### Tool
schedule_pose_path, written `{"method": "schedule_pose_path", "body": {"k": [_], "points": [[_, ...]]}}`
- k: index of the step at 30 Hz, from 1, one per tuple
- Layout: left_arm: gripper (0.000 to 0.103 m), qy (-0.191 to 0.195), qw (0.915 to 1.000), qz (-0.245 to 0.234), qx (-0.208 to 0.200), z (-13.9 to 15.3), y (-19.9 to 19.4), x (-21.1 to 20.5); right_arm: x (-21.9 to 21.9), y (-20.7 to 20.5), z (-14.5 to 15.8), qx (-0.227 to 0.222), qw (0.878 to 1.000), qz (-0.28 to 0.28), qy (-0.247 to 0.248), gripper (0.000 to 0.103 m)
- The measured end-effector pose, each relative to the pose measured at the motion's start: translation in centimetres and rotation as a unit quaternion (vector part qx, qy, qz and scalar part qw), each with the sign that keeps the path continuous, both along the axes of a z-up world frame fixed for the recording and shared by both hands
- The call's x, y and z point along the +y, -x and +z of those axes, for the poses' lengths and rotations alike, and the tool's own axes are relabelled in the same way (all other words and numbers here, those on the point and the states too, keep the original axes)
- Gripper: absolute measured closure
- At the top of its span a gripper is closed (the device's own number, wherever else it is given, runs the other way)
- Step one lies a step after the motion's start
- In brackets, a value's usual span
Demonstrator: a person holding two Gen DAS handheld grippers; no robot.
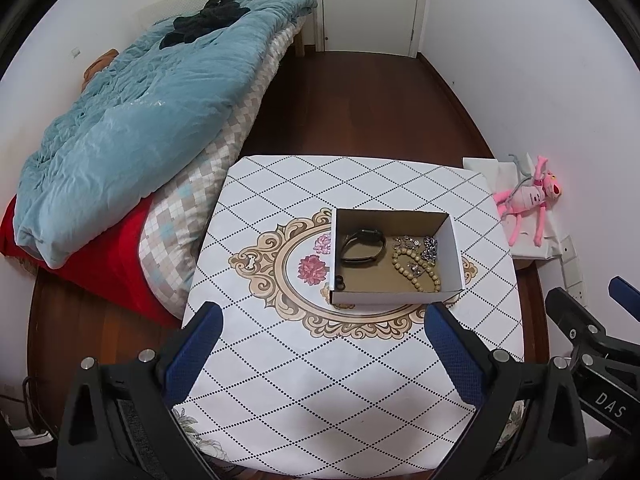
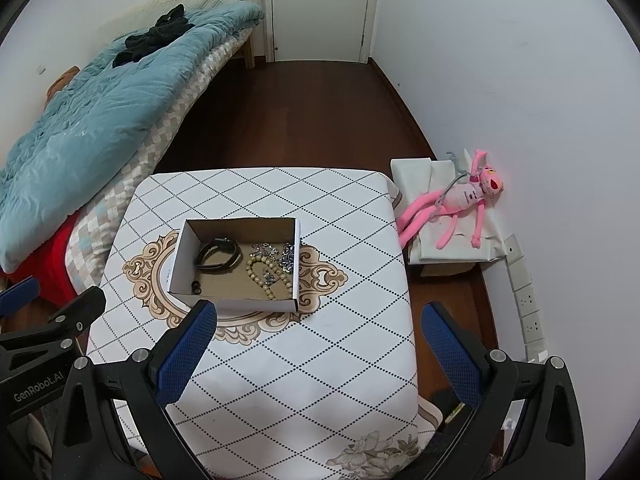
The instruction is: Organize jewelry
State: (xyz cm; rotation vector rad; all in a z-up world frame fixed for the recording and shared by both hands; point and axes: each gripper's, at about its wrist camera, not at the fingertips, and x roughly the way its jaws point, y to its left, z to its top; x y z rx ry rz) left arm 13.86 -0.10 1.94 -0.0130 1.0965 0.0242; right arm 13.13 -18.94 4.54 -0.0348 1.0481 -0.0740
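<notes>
A small cardboard box [image 1: 452, 248] [image 2: 296, 256] stands on the patterned table [image 1: 320, 380] [image 2: 300, 380]. Inside lie a black wristband [image 1: 362, 247] [image 2: 218, 254], a wooden bead bracelet [image 1: 416, 270] [image 2: 266, 276], silver chain pieces [image 1: 420, 245] [image 2: 280, 254] and small black rings [image 1: 339, 283] [image 2: 195, 289]. My left gripper [image 1: 324, 320] is open and empty, above the table in front of the box. My right gripper [image 2: 320, 318] is open and empty, in front of the box and to its right. Each gripper shows at the edge of the other's view.
A bed with a blue quilt [image 1: 132, 128] [image 2: 92, 120] sits left of the table. A pink plush toy [image 1: 528, 200] [image 2: 460, 204] lies on a white bag by the right wall. A white door [image 1: 372, 4] is at the far end of the dark wood floor.
</notes>
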Motion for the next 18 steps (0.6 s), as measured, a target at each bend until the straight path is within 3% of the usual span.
{"method": "schedule_pose_path", "body": {"k": [18], "points": [[0.0,0.0,1.0,0.0,0.0,-0.21,0.11,0.2,0.27,0.08,-0.4,0.005,1.0,0.0,0.002,0.0]]}}
